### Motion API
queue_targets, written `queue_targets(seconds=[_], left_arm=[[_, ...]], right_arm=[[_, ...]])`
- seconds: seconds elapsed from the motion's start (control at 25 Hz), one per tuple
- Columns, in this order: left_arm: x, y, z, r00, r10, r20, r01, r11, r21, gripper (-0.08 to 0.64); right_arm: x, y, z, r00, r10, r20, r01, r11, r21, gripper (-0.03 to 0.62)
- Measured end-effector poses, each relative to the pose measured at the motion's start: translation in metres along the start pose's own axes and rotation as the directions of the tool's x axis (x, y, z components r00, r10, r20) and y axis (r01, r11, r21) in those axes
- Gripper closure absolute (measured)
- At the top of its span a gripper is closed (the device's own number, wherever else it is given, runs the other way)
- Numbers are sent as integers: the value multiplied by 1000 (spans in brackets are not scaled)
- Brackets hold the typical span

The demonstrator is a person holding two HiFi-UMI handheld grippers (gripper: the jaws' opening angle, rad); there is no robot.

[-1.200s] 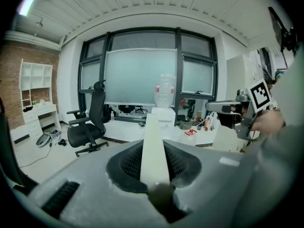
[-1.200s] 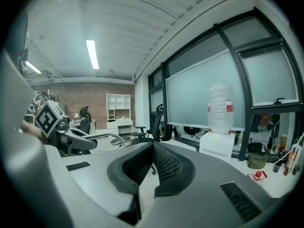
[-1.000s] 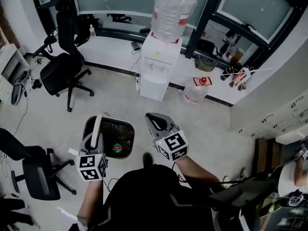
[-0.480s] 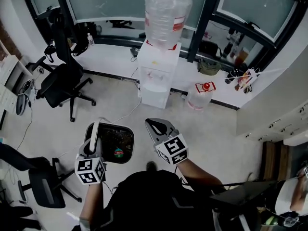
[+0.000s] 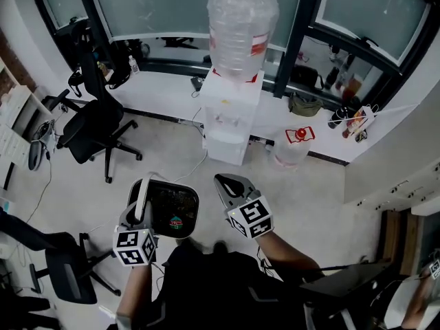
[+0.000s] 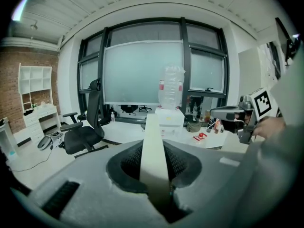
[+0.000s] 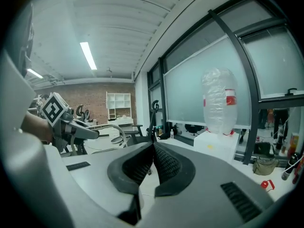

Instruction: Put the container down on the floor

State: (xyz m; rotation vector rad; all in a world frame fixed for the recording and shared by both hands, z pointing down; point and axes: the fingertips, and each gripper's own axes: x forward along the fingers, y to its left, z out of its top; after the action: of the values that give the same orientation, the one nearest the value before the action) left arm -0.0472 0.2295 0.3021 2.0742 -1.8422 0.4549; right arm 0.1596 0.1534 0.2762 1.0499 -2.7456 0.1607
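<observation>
Container (image 5: 172, 208), dark rounded-square plastic with a pale strap handle (image 6: 154, 160), hangs under the left gripper (image 5: 139, 203), whose jaws are clamped on that handle. It looks clear of the pale grey floor (image 5: 165, 150) directly beneath. The strap runs lengthwise along the jaws, away from the person. The right gripper (image 5: 227, 184), jaws pressed together on nothing, hovers just beside the rim. Lowering is likely the left's job, straight down.
</observation>
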Motion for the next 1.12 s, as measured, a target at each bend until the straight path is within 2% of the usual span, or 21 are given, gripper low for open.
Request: queue_targets(seconds=[0.36, 0.72, 1.12], left_arm=[[44, 36, 14, 999, -48, 11, 48, 999, -9, 488], [102, 98, 36, 994, -113, -4, 113, 993, 21, 488], [163, 159, 62, 985, -171, -3, 171, 985, 38, 488]], right_arm=[[48, -6, 11, 999, -32, -16, 32, 999, -4, 586], [135, -7, 35, 997, -67, -32, 67, 998, -12, 584], [202, -18, 53, 990, -135, -39, 135, 991, 1, 586]])
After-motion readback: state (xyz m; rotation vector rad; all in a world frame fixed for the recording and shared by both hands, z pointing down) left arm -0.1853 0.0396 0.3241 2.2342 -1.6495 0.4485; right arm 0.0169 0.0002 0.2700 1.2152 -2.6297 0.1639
